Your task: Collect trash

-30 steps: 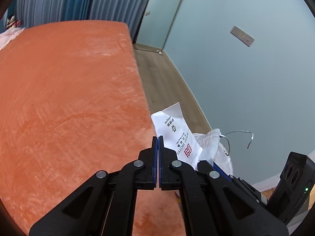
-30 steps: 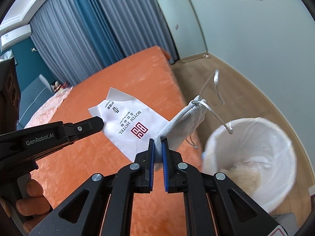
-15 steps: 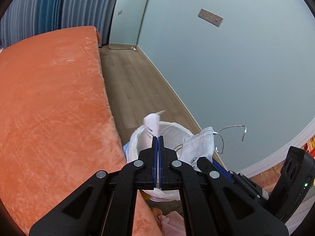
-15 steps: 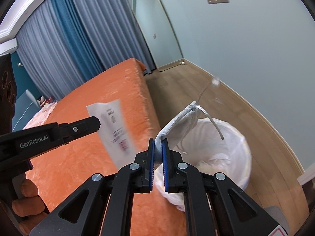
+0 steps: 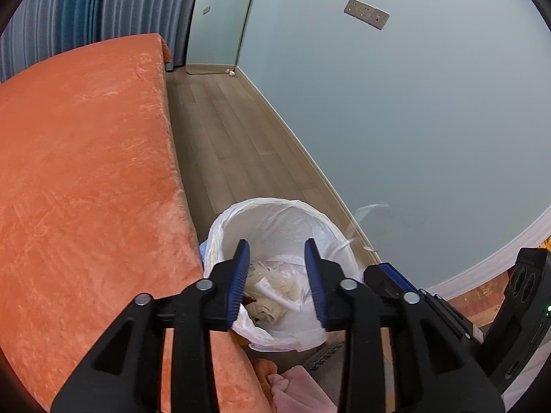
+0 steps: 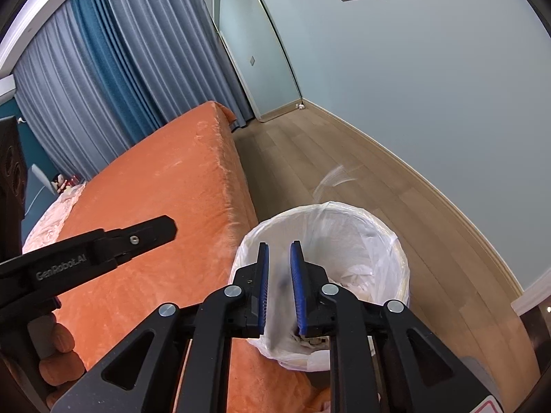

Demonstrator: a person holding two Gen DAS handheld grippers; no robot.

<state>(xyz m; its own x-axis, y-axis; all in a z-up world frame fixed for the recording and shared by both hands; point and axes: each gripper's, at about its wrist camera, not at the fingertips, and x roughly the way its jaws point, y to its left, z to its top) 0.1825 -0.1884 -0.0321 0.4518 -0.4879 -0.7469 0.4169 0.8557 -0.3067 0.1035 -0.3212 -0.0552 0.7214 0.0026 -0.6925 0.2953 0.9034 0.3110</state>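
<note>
A: Trash bin [image 5: 275, 220], white liner, sits on the wood floor [image 5: 224, 130] just beside the orange bed [image 5: 86, 155]; crumpled trash [image 5: 272, 289] lies in its bottom.

B: And my left gripper [image 5: 277, 280]?

A: Above the bin mouth, jaws opening, nothing between them.

B: On my side, the right gripper [image 6: 279, 289] is over the near rim of the bin [image 6: 361, 220]. Its jaws are opening, narrower than the left, with a blurred pale thing [image 6: 277, 296] between the pads; I can't tell if they touch it. A blurred white string [image 6: 330, 179] shows above the far rim.

A: Grey-blue wall [image 5: 396, 103] past the bin.
</note>
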